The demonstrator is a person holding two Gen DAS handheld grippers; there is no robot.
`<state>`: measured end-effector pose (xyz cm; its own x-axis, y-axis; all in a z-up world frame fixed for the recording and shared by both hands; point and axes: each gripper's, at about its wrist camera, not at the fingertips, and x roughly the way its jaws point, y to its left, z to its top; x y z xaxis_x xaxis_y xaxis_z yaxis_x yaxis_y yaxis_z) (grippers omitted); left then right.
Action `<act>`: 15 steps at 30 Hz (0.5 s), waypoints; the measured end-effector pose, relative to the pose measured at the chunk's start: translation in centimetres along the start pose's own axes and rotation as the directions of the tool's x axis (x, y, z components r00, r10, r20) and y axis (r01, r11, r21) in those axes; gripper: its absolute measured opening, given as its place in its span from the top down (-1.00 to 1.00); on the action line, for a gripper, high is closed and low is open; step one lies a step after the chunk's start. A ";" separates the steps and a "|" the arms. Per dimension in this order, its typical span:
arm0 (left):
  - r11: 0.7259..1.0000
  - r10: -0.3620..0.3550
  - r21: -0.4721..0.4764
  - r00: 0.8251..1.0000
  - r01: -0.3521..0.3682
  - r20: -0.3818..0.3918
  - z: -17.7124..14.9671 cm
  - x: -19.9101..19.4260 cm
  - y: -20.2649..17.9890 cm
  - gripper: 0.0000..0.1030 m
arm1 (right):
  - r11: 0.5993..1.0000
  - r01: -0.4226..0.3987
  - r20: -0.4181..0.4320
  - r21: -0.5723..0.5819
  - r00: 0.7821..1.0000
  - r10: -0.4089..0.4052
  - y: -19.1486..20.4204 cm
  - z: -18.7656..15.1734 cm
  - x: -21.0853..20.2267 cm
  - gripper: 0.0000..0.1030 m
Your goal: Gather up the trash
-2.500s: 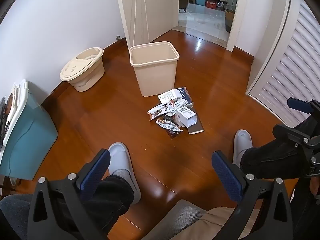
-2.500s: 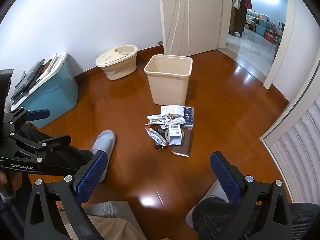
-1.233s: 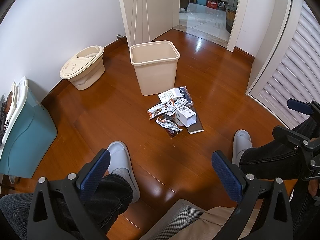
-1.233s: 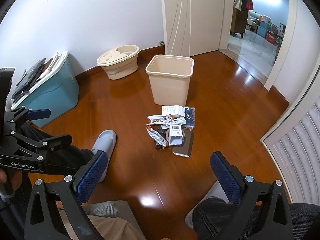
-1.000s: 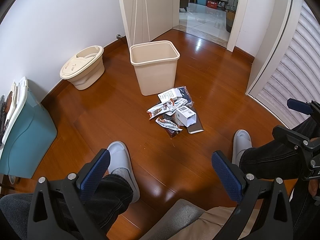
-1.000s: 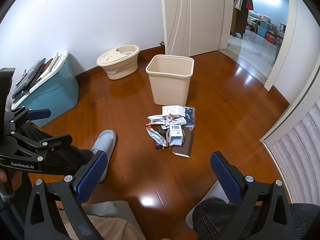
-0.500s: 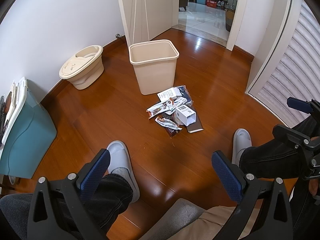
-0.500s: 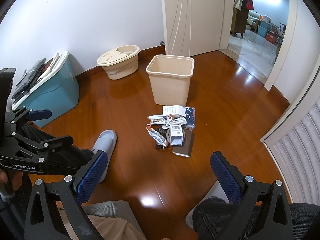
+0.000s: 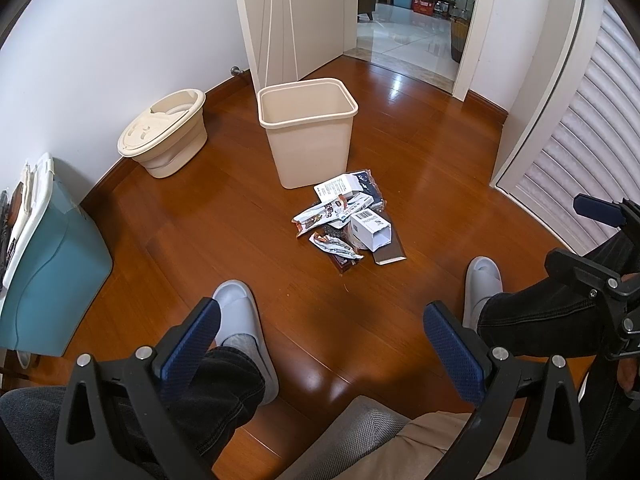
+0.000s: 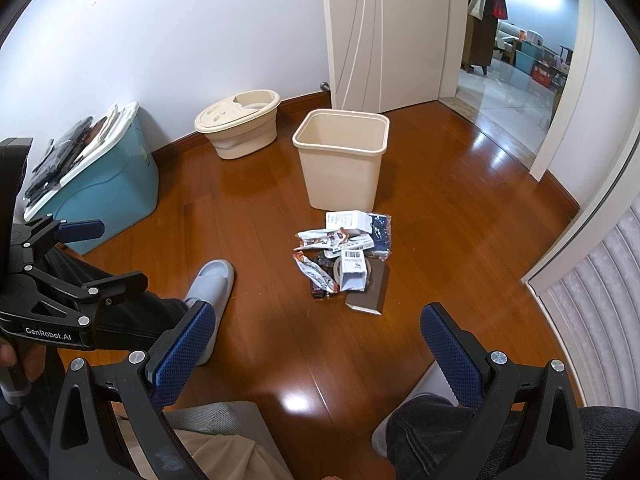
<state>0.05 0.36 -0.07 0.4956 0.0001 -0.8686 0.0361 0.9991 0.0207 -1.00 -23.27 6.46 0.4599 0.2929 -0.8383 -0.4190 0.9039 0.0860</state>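
A pile of trash [image 9: 348,220] lies on the wooden floor in front of an empty beige bin [image 9: 307,130]: white boxes, snack wrappers, a dark blue packet and a brown card. The pile [image 10: 346,256] and the bin [image 10: 341,160] also show in the right wrist view. My left gripper [image 9: 320,344] is open and empty, held well above and short of the pile. My right gripper [image 10: 316,344] is open and empty at about the same height. Each gripper shows at the edge of the other's view.
A beige lidded tub [image 9: 164,140] stands by the wall at the left. A teal storage box [image 9: 44,264] sits nearer left. The person's slippered feet [image 9: 240,320] rest on the floor between me and the pile. A slatted door [image 9: 580,140] is right; an open doorway [image 9: 408,20] is behind the bin.
Both views have shifted very slightly; the grippers stay open and the trash and bin have not moved.
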 end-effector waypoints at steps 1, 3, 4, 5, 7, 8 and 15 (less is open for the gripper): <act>1.000 -0.001 0.000 1.000 0.001 -0.001 0.0 0.0 0.0 -1.00 | 1.000 0.000 0.000 0.000 1.000 0.000 0.0 0.0 0.0 -0.99; 1.000 -0.001 0.000 1.000 0.001 0.000 0.0 0.0 0.0 -1.00 | 1.000 0.000 0.000 0.000 1.000 0.000 0.0 0.0 0.0 -0.99; 1.000 0.000 0.000 1.000 0.000 0.000 0.0 0.0 0.0 -1.00 | 1.000 0.000 0.000 0.000 1.000 0.000 0.0 0.0 0.0 -0.99; 1.000 -0.001 -0.001 1.000 0.001 0.000 0.0 0.0 0.0 -1.00 | 1.000 0.000 0.000 0.000 1.000 0.000 0.0 0.0 0.0 -0.99; 1.000 -0.001 -0.002 1.000 0.001 0.000 0.0 0.0 0.0 -1.00 | 1.000 0.000 0.000 0.000 1.000 0.000 0.0 0.0 0.0 -0.99; 1.000 -0.001 -0.001 1.000 0.001 0.000 0.0 0.0 0.0 -1.00 | 1.000 0.000 0.000 0.000 1.000 0.000 0.0 0.0 0.1 -0.99; 1.000 -0.002 -0.002 1.000 0.002 0.000 -0.6 0.3 -0.7 -1.00 | 1.000 -0.001 0.000 0.000 1.000 0.001 0.1 0.0 0.1 -0.99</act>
<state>-0.37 -0.34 -0.70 0.4952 -0.0022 -0.8687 0.0357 0.9992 0.0178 -1.00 -23.20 6.39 0.4599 0.2937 -0.8380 -0.4193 0.9037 0.0867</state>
